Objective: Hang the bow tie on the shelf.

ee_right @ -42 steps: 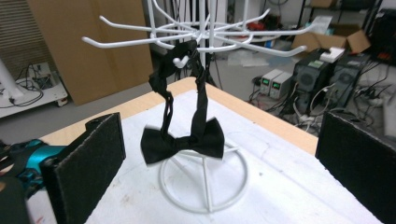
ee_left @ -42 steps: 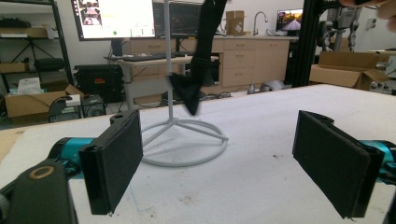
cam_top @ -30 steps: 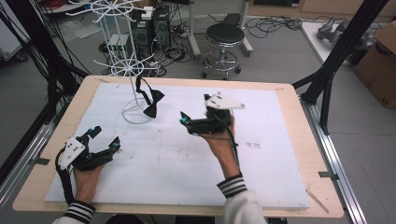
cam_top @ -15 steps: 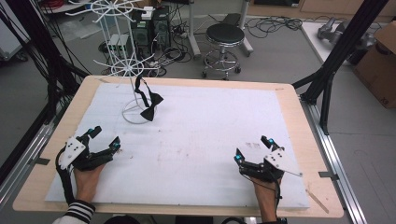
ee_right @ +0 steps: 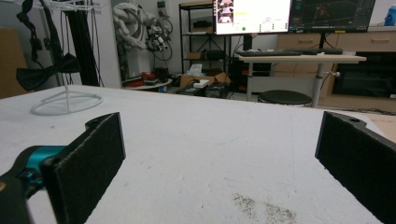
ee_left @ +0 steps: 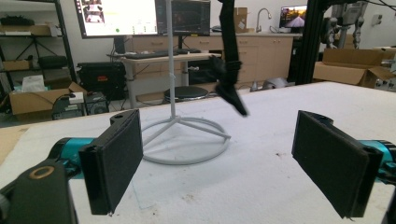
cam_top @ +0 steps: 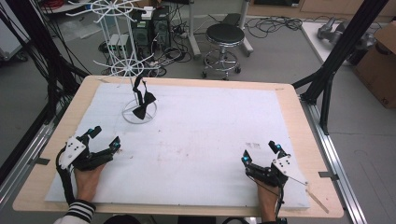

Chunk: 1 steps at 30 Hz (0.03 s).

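Bow tie, black, is hanging by its strap from the lower ring of a white wire stand at the far left of the desk; its bow is dangling just above the stand's round base without clearly touching it. In the left gripper view the bow tie is hanging in front of the stand's thin upright, and in the right gripper view it is showing at far left above the base ring. Left tool is resting at the near left of the desk's white sheet, held in the person's hand, jaws standing wide apart and grasping nothing; it is pointing toward the stand but lying well apart from it. Right tool is resting at the near right edge, also released, jaws spread with bare sheet between them, well apart from the stand and bow tie. A faint dark smudge is marking the sheet just ahead of the right tool. A round stool is standing on the floor beyond the desk's far edge.
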Tool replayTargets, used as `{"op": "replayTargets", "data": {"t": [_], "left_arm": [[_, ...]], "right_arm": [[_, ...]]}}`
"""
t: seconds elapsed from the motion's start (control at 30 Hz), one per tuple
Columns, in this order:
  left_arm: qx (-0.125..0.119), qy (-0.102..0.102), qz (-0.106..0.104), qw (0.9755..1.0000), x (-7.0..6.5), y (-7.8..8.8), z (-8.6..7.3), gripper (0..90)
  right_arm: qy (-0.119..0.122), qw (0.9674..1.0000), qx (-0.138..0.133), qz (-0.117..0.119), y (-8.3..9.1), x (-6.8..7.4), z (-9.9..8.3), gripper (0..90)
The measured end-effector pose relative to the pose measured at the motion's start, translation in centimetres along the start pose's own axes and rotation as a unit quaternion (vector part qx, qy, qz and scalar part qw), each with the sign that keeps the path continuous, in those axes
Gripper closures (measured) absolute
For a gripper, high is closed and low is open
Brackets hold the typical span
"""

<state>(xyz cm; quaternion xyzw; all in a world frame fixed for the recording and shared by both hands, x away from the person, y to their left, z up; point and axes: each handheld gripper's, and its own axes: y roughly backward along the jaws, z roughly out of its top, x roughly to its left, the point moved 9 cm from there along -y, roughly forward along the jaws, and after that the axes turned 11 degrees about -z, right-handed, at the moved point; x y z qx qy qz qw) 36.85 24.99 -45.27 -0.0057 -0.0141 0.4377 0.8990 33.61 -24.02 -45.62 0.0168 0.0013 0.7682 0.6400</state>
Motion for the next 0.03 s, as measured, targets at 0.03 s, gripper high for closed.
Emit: {"op": "replayTargets", "data": {"t": [0.03], "left_arm": [[0.000,0.000,0.001,1.0000,0.01,0.02,0.01,16.6]], "right_arm": [[0.000,1.0000,0.002,0.001,0.04,0.12,-0.04,0.4]]}}
